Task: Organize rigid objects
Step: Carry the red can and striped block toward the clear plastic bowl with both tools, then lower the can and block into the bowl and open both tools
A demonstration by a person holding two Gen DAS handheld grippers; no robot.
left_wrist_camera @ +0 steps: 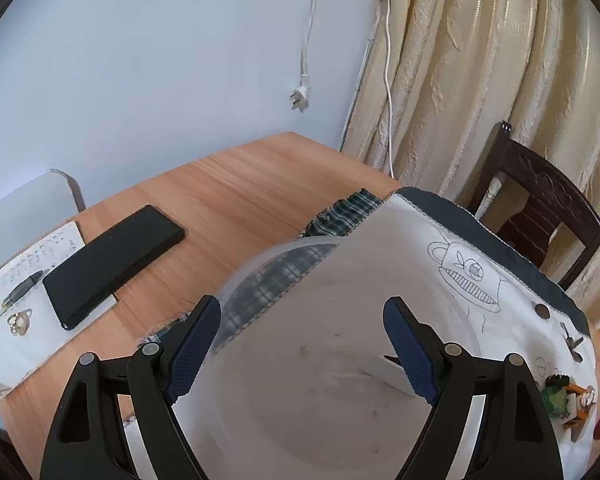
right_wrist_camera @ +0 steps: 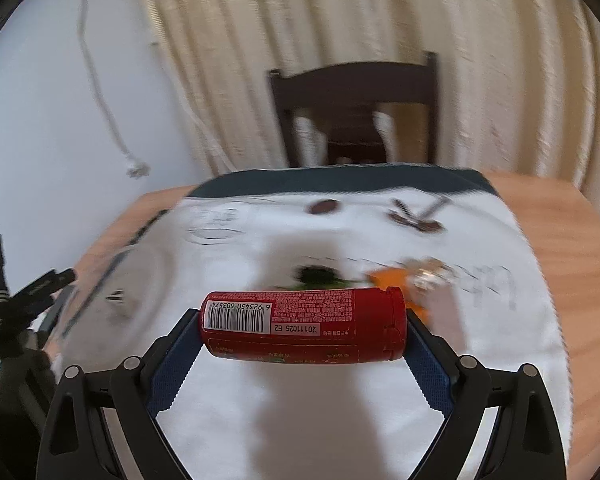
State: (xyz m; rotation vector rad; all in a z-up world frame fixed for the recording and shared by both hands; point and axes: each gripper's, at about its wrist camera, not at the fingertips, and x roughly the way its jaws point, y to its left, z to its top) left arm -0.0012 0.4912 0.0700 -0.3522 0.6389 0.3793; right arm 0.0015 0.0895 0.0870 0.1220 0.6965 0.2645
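A red can [right_wrist_camera: 302,326] with a barcode label lies sideways, clamped end to end. A clear plastic bowl [left_wrist_camera: 320,360] sits over the white cloth.

- One red canister [right_wrist_camera: 302,326], lying crosswise in my right jaws.
- One clear plastic bowl [left_wrist_camera: 340,360] between my left jaws.
- One white cloth [right_wrist_camera: 300,420] with line drawings.
- One plaid cloth [left_wrist_camera: 340,212].
- One black phone [left_wrist_camera: 114,266].
- One pen [left_wrist_camera: 18,294].
- One notepad [left_wrist_camera: 28,264].
- One dark wooden chair [right_wrist_camera: 354,112].
- One wooden counter [left_wrist_camera: 240,192].
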